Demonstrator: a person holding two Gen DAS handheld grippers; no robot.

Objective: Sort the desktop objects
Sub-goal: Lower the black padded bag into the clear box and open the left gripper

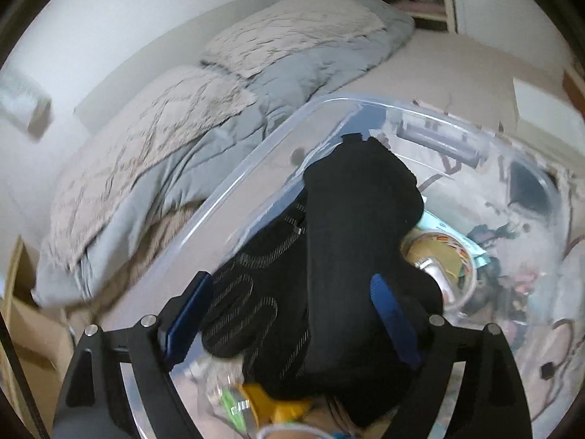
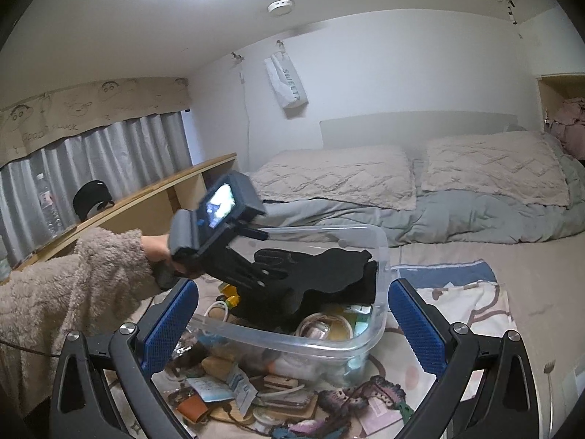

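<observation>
My left gripper [image 1: 292, 311] is shut on black gloves [image 1: 351, 241] and holds them over the clear plastic bin [image 1: 256, 153]. From the right wrist view the left gripper [image 2: 234, 252] reaches in from the left, and the gloves [image 2: 310, 274] hang over the bin [image 2: 380, 256], which holds a tape roll [image 2: 321, 325] and other small items. My right gripper [image 2: 289, 325] is open and empty, in front of the bin.
The bin sits on a bed with a patterned cloth [image 2: 471, 292]. A pile of small objects [image 2: 278, 398] lies in front of the bin. Pillows [image 2: 336, 175] and a grey duvet [image 2: 475, 216] lie behind. A wooden shelf [image 2: 146, 201] is at the left.
</observation>
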